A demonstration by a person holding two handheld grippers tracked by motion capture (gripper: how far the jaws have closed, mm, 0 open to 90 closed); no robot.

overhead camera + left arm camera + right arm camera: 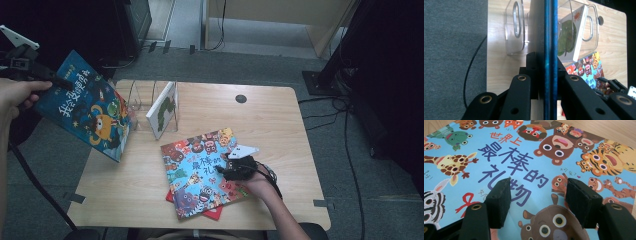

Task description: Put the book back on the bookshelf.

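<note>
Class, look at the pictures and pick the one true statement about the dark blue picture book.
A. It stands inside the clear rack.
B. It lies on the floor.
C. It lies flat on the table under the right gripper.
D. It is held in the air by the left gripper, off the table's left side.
D: the left gripper is shut on the dark blue picture book, which hangs tilted beyond the table edge, short of the clear rack.
</note>
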